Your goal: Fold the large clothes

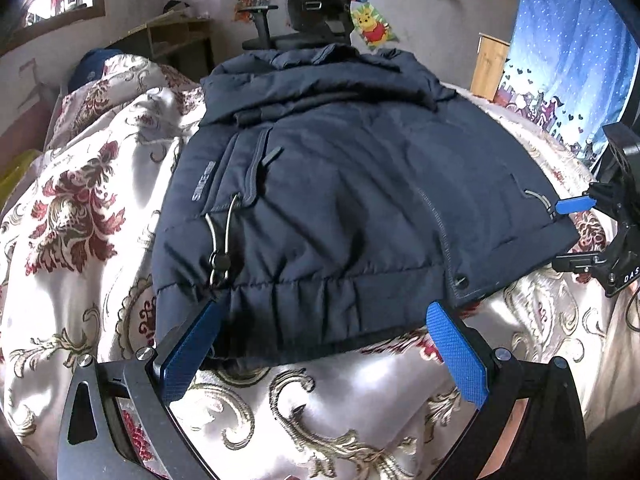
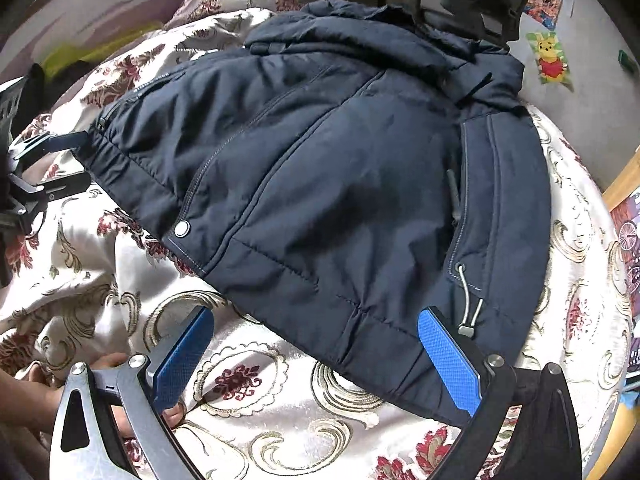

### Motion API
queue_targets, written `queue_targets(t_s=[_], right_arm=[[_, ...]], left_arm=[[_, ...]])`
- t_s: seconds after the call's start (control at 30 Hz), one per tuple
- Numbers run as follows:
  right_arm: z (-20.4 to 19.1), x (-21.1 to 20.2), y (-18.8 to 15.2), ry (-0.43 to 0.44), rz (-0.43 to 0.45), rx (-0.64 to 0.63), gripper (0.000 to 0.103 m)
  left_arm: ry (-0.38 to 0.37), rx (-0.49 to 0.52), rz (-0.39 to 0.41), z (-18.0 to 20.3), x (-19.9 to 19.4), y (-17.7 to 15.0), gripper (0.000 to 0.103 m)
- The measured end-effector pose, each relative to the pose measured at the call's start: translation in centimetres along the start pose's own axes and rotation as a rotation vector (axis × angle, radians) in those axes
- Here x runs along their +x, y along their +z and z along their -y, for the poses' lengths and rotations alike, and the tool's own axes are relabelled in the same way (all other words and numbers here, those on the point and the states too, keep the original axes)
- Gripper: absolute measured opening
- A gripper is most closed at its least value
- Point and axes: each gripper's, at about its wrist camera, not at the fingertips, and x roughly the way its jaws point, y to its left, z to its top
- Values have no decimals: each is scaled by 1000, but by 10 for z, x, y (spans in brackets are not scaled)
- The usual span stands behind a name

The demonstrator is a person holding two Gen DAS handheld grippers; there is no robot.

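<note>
A dark navy padded jacket (image 1: 340, 184) lies front-up on a bed covered by a cream quilt (image 1: 80, 200) with a red and gold floral pattern. The collar end points away from both cameras toward a black office chair (image 1: 320, 4) behind the bed, and the elastic hem lies nearest the grippers, so the long axis runs from the near edge of the bed to the far edge. The left gripper (image 1: 324, 312) is spread wide at the hem; its left blue pad meets the hem beside a grey drawstring (image 1: 220, 240) with a cord lock, and its right pad stands just beyond the hem's corner, over the quilt. Nothing is clamped between the pads. Only the left wrist view shows a blue dotted curtain (image 1: 572, 60) and a wooden cabinet (image 1: 490, 66) at the right side of the room. The right gripper (image 2: 316, 320) is likewise spread wide and empty; its right pad lies over the jacket's hem next to a second drawstring (image 2: 470, 304), and its left pad stands over bare quilt. Only the right wrist view shows the metal snap (image 2: 182, 229) on the front placket, the closed zipper line, and a hand (image 2: 120, 392) on the gripper's handle at the lower left. Each view also shows the other gripper at the frame edge, at the jacket's opposite hem corner.
</note>
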Motion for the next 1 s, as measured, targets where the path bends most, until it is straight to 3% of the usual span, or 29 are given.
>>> queue_targets(t_s=[0.43, 0.67, 1.0], right_arm=[[-2, 36, -11, -100, -160, -69, 103], [-14, 49, -21, -166, -190, -157, 103], [-18, 65, -27, -217, -194, -189, 103]], left_arm=[[59, 122, -50, 9, 19, -14, 101], [149, 265, -79, 17, 37, -26, 101], [269, 342, -81, 22, 55, -33, 101]])
